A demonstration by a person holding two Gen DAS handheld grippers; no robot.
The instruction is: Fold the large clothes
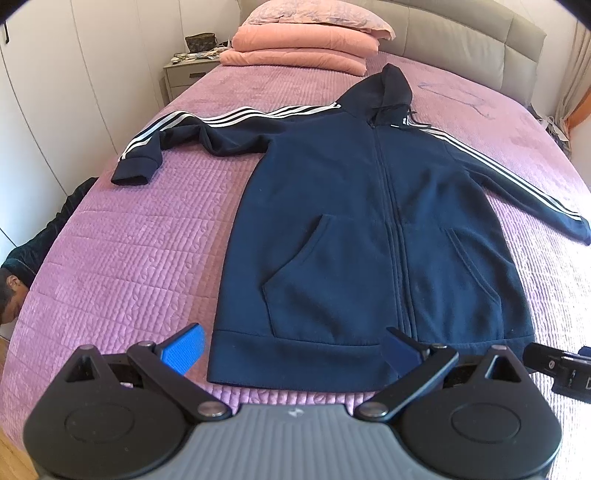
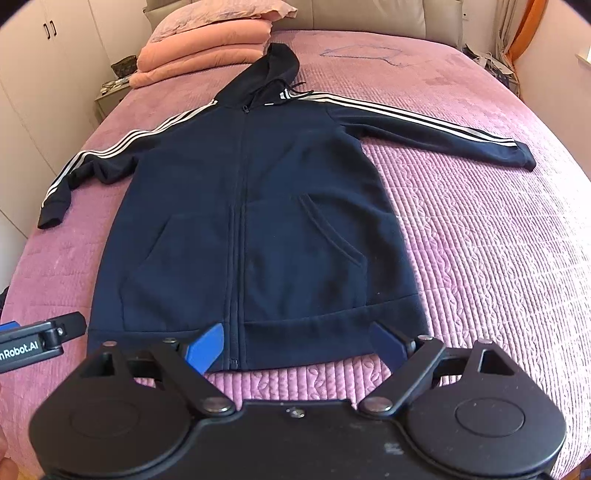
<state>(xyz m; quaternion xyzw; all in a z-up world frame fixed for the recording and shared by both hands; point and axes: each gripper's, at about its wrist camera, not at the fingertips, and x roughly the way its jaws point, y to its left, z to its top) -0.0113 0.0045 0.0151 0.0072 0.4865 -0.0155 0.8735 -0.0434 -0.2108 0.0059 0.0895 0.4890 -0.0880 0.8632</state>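
A navy zip hoodie (image 1: 369, 221) (image 2: 258, 206) with white sleeve stripes lies flat and face up on the pink bedspread, hood toward the headboard, both sleeves spread out sideways. My left gripper (image 1: 291, 349) hovers open over the hem's left half, nothing between its blue pads. Above the hem's right half my right gripper (image 2: 299, 345) is also open and holds nothing. Each gripper shows at the edge of the other's view: the right gripper (image 1: 561, 369) and the left gripper (image 2: 37, 339).
The bed (image 1: 129, 258) (image 2: 480, 258) carries folded salmon blankets (image 1: 299, 48) (image 2: 199, 51) under a pink pillow (image 1: 317, 14) near the padded headboard (image 1: 461, 33). A nightstand (image 1: 184, 74) stands left of the bed. A person (image 1: 26, 266) crouches low at the bed's left edge.
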